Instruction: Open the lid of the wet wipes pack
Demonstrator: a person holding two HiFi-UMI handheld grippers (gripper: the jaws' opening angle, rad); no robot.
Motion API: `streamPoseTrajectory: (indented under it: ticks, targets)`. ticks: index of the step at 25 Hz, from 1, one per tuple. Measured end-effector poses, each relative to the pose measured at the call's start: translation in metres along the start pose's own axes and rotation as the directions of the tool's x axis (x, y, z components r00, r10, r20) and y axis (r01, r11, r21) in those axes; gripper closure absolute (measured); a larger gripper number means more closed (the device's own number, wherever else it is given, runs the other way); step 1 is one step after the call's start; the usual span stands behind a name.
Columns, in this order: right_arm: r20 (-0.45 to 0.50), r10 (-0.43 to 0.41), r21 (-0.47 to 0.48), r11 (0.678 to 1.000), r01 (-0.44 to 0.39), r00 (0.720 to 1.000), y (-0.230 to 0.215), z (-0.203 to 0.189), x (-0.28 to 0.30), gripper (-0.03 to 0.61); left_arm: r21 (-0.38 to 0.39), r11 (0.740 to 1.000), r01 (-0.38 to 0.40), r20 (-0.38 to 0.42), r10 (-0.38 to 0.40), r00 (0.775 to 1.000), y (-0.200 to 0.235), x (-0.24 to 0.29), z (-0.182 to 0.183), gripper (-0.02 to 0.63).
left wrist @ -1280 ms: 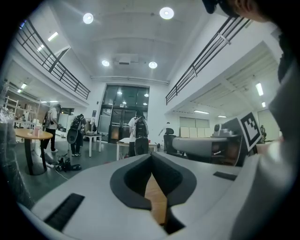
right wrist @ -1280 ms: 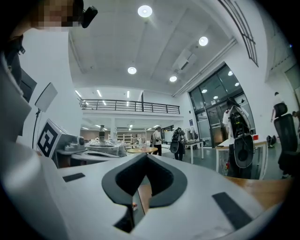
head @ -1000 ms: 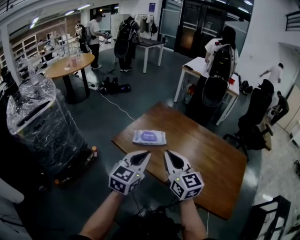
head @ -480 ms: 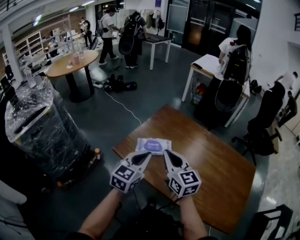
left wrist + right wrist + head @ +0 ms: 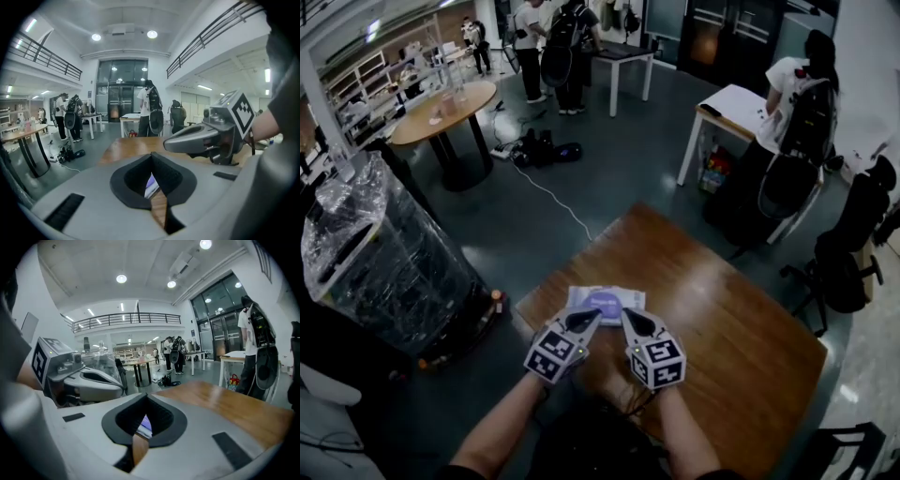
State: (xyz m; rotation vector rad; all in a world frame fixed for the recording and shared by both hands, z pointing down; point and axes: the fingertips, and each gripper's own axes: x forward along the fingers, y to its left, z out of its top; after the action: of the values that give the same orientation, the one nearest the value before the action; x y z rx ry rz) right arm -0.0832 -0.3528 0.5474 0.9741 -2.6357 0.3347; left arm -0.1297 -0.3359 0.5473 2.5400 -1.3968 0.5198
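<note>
Lying flat on the brown table [image 5: 727,314], the wipes pack [image 5: 607,300] sits just below the middle of the head view. The left gripper [image 5: 587,319] and the right gripper [image 5: 630,320] hover side by side at its lower edge. Both have their jaws squeezed together with nothing in them. I cannot tell if the tips touch the pack.

In the lower centre of the head view, the left gripper [image 5: 587,318] and the right gripper [image 5: 629,318] are held side by side, tips angled toward each other, each pair of jaws closed on nothing, while the left forearm [image 5: 495,433] and right forearm [image 5: 682,441] are extended upward from the bottom edge.
</note>
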Motion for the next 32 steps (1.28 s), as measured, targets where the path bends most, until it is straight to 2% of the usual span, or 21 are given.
streamPoseTrajectory:
  ticks: [5, 9, 10, 11, 13, 19, 23, 27, 32]
  targets:
    - [-0.123, -0.021, 0.001, 1.000, 0.021, 0.992, -0.022, -0.043, 0.022, 0.568, 0.099, 0.995, 0.035, -0.136, -0.021, 0.990, 0.010, 0.030, -0.036, 0.618]
    - [-0.179, -0.039, 0.032, 0.998, 0.045, 0.983, -0.031, -0.067, 0.033, 0.568, 0.156, 0.981, 0.112, -0.223, -0.076, 0.972, 0.017, 0.050, -0.061, 0.618]
    - [-0.191, -0.046, 0.036, 0.998, 0.054, 0.981, -0.033, -0.071, 0.035, 0.568, 0.171, 0.976, 0.138, -0.242, -0.095, 0.966, 0.016, 0.054, -0.066, 0.594]
    - [-0.199, -0.054, 0.040, 0.997, 0.063, 0.979, -0.035, -0.074, 0.038, 0.568, 0.187, 0.968, 0.165, -0.256, -0.115, 0.960, 0.016, 0.059, -0.069, 0.541]
    - [-0.209, -0.069, 0.051, 0.995, 0.082, 0.975, -0.037, -0.077, 0.045, 0.568, 0.222, 0.950, 0.218, -0.288, -0.150, 0.946, 0.016, 0.066, -0.073, 0.494]
    - [-0.285, -0.124, 0.050, 0.988, 0.144, 0.950, -0.045, -0.100, 0.055, 0.568, 0.306, 0.893, 0.331, -0.404, -0.193, 0.894, 0.017, 0.078, -0.093, 0.425]
    - [-0.347, -0.150, 0.067, 0.981, 0.184, 0.926, -0.049, -0.113, 0.055, 0.568, 0.319, 0.865, 0.387, -0.459, -0.216, 0.862, 0.019, 0.082, -0.103, 0.397]
    - [-0.385, -0.165, 0.045, 0.979, 0.197, 0.908, -0.049, -0.117, 0.056, 0.568, 0.339, 0.839, 0.426, -0.481, -0.235, 0.844, 0.020, 0.083, -0.104, 0.397]
    - [-0.390, -0.171, 0.025, 0.980, 0.197, 0.905, -0.047, -0.118, 0.058, 0.568, 0.275, 0.840, 0.468, -0.501, -0.290, 0.815, 0.023, 0.083, -0.106, 0.399]
